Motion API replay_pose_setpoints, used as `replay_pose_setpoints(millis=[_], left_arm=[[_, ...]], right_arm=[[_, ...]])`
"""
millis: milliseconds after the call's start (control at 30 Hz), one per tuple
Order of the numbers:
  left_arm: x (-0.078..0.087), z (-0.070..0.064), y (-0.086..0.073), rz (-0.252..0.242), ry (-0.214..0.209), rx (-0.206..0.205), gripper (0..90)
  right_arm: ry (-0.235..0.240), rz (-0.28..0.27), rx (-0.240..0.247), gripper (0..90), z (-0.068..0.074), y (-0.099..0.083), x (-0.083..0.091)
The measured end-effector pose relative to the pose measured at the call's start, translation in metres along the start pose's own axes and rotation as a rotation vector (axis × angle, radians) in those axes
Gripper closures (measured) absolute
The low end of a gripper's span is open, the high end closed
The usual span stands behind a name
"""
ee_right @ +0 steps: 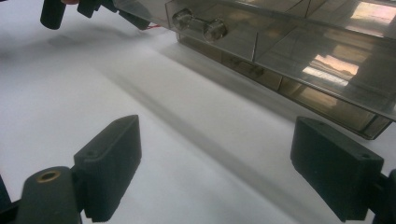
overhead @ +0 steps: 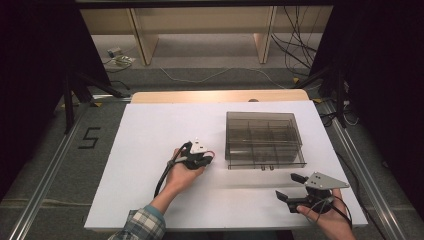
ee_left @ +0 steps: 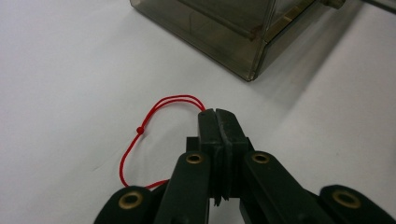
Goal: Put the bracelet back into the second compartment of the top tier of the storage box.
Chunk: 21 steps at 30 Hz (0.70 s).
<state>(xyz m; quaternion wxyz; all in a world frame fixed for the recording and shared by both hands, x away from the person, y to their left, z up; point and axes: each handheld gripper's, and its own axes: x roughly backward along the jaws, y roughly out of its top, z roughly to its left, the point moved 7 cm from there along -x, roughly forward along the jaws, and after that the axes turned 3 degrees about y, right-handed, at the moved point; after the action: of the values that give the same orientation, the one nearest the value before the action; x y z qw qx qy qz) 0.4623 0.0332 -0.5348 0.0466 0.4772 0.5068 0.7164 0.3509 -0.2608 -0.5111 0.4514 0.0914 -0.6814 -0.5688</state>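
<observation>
A thin red string (ee_left: 140, 129) with a small knot loops over the white table, and one end of it runs into the tips of my left gripper (ee_left: 216, 112), whose jaws are shut on it. In the high view my left gripper (overhead: 209, 159) sits at the table's middle, just left of a smoky transparent compartment box (overhead: 263, 139). The box's near corner (ee_left: 233, 42) lies just beyond the string. My right gripper (overhead: 289, 186) is open near the front right edge, its jaws (ee_right: 215, 168) wide apart over bare table, facing the box's front wall (ee_right: 280, 51).
The box has a closed lid, inner dividers and two small knobs (ee_right: 198, 25) on its front. The white board (overhead: 150, 150) covers a wooden table. Aluminium rails run along both sides; cables and shelving legs lie on the floor beyond.
</observation>
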Motion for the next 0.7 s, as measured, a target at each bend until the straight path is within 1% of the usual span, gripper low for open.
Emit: replay_pose_setpoints(millis=[267,467,700], left_arm=[[0.005,0.002,0.003,-0.026,0.012,-0.005,90.0],[0.008,0.001,0.006,-0.044,0.02,-0.019,90.0],[0.012,0.001,0.009,-0.062,0.022,-0.015,90.0]], right_arm=[[0.0,0.0,0.0,17.2,0.0,0.0,0.0],[-0.001,-0.001,-0.001,17.2,0.0,0.0,0.0],[0.0,-0.001,-0.001,17.2,0.0,0.0,0.0]])
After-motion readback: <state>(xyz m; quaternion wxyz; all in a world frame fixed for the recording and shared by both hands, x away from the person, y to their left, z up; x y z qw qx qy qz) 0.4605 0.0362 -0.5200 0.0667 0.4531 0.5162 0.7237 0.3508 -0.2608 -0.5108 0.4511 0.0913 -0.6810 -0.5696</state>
